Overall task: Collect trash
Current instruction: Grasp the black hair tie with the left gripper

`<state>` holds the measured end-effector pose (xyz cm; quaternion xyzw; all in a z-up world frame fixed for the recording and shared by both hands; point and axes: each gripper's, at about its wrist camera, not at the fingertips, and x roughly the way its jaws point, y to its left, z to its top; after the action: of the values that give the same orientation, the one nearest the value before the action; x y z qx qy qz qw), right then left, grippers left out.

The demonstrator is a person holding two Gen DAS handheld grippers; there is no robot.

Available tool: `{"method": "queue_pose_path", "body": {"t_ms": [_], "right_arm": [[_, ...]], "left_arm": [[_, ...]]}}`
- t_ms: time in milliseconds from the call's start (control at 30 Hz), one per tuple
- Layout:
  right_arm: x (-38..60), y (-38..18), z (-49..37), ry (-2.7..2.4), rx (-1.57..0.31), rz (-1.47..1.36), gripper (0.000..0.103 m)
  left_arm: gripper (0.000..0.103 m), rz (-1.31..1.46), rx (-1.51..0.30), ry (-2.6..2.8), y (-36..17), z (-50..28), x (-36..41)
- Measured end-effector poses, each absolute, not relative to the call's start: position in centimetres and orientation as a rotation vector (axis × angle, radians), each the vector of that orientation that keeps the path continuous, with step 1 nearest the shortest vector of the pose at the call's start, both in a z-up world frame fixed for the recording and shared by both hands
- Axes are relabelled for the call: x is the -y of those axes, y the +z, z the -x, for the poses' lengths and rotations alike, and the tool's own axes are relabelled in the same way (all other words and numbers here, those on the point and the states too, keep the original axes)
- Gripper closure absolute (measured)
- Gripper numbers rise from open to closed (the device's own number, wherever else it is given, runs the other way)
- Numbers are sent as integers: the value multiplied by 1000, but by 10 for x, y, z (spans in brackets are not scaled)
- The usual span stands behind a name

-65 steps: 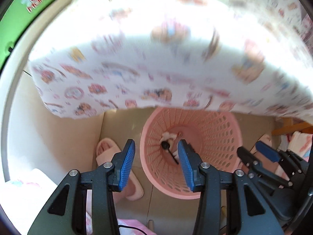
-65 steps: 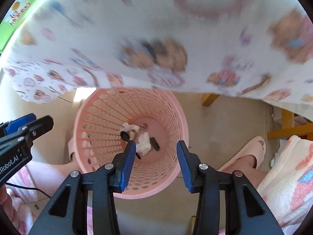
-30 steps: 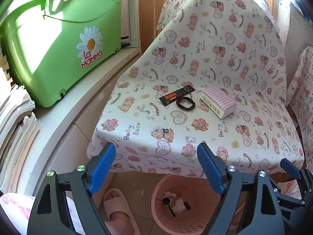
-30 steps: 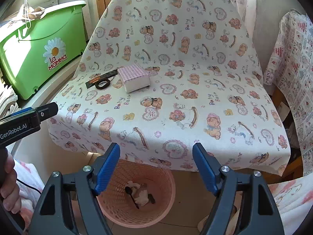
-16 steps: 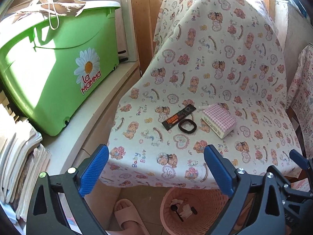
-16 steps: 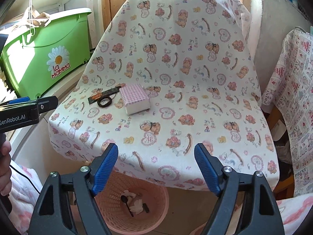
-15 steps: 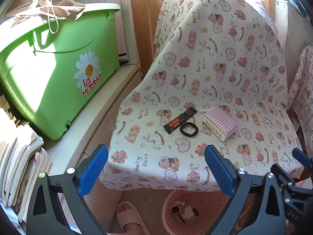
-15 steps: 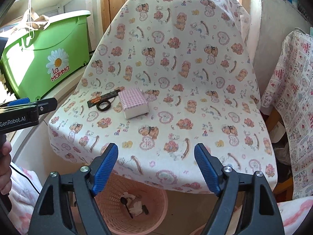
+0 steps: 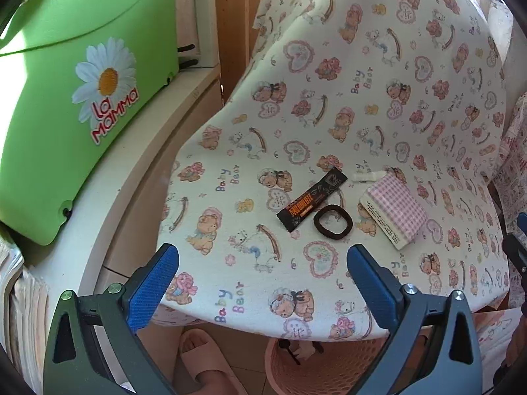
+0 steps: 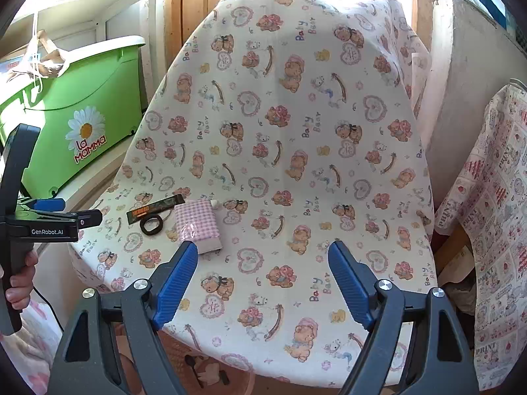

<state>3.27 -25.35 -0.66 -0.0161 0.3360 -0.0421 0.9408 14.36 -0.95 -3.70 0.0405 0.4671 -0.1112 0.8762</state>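
A black snack wrapper [image 9: 313, 199] [image 10: 154, 209] lies on the chair seat covered with a bear-print cloth [image 9: 362, 115]. Next to it lie a black hair tie [image 9: 332, 221] [image 10: 152, 225], a pink checked tissue pack [image 9: 393, 210] [image 10: 197, 222] and a small white scrap [image 9: 367, 176]. My left gripper [image 9: 262, 276] is open and empty, just before the seat's front edge. My right gripper [image 10: 263, 279] is open and empty over the seat front. A pink trash basket [image 9: 329, 368] [image 10: 184, 372] with trash inside stands under the seat.
A green bin [image 9: 82, 75] with a daisy logo stands on a white ledge [image 9: 131, 164] at the left. A patterned cloth [image 10: 494, 214] hangs at the right. A pink slipper [image 9: 204, 358] is on the floor by the basket.
Both grippers rose from over the basket to above the seat and opened wider. The left gripper has since moved closer to the wrapper and hair tie.
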Motion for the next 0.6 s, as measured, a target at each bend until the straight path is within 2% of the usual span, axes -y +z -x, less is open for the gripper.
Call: {"method": "queue_pose_path", "body": {"t_ms": [67,133,200,300,600], "right_arm": [[258,-13,-39,-82,-700,14,20],[263,-21,-45,-85,-716,-13,20],[265,-28,-51,-84,-736,-32,20],[264,-34,-60,-75,-754,-37,20],[265,-41,-79,-65,-778,-66,20]], "left_arm": [[5,-92,-967,-268,-41,-145,15],[12,-103,-947,-301,-46,-146,23],[14,-116,-928,-313,-51,-146,31],[23,-147,-934,-306,-59,-155,46],[24,-186,-997,-365,-83,-169,76]]}}
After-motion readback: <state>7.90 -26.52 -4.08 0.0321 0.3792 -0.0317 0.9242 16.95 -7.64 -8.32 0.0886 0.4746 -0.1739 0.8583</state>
